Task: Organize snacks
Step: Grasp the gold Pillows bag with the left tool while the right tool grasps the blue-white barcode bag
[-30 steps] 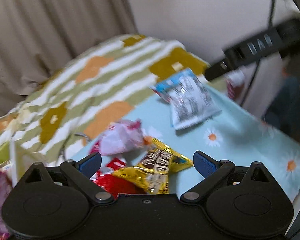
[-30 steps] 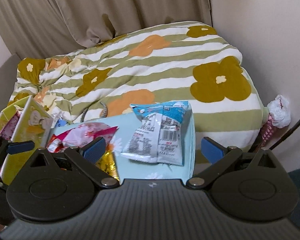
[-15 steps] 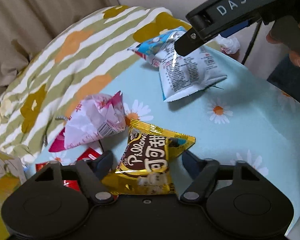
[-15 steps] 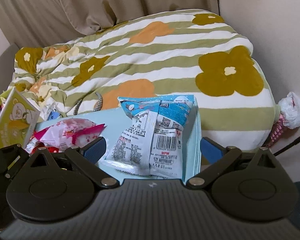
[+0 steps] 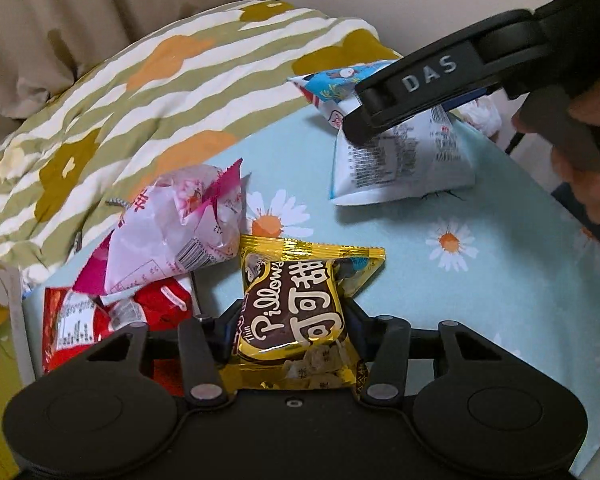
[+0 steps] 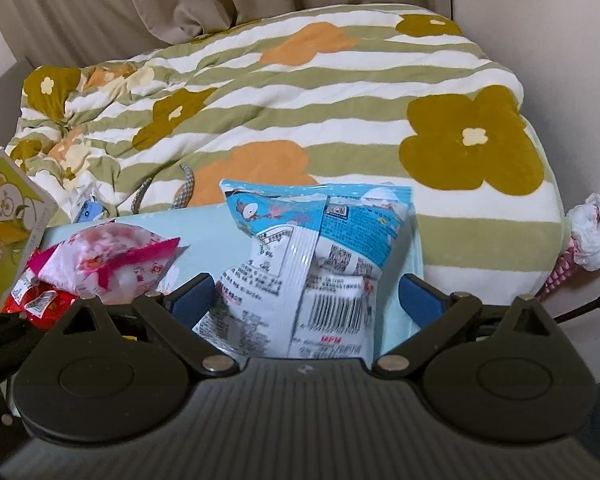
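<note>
A gold and brown Pillows snack packet (image 5: 296,312) lies on the light blue daisy tablecloth (image 5: 480,292), and my left gripper (image 5: 294,334) has closed on its lower half. A blue and white snack bag (image 6: 316,276) lies at the table's far edge; it also shows in the left wrist view (image 5: 404,156). My right gripper (image 6: 306,304) is open with a finger on each side of that bag, not touching it. A pink and white packet (image 5: 180,224) and red packets (image 5: 100,316) lie to the left.
A yellow-green carton (image 6: 8,224) stands at the left edge of the table. A striped flowered quilt (image 6: 300,112) fills the bed behind the table. A white and pink bag (image 6: 588,240) sits by the wall at right.
My left gripper moved forward over the gold packet and closed on it. My right gripper moved forward, so its open fingers now flank the blue and white bag.
</note>
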{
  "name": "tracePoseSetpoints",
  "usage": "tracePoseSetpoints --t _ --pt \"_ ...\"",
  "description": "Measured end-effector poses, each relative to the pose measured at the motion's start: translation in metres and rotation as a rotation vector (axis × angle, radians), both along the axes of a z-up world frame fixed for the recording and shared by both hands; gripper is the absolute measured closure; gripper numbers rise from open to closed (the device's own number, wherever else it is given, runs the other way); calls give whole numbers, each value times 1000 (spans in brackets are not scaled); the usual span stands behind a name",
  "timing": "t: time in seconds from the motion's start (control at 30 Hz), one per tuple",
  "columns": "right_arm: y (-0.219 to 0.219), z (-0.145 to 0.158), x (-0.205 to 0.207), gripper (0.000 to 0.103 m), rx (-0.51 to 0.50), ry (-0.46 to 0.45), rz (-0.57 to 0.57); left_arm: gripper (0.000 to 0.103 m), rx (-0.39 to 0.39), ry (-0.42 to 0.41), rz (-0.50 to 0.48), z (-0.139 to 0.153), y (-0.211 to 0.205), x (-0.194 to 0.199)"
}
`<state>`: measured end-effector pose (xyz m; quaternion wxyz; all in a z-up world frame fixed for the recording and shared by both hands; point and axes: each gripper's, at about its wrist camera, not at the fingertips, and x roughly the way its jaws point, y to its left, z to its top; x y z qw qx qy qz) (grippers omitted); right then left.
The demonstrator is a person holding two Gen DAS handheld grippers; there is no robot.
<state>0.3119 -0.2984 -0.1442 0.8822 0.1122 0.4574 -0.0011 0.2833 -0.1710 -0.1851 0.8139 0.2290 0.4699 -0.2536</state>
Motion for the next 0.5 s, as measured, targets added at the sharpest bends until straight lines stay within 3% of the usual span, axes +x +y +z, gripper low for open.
tracePoseSetpoints --t 0.33,0.37,0.43,0.5 --pt "5 -10 16 0 38 13 12 49 -68 -10 93 12 8 -10" --pt "5 -12 17 4 52 18 15 49 -77 -12 102 14 9 -10" --pt "5 -15 18 21 85 25 16 49 -92 -17 114 18 11 -12" --pt "6 -15 18 22 94 29 18 49 -102 -24 119 22 11 -14"
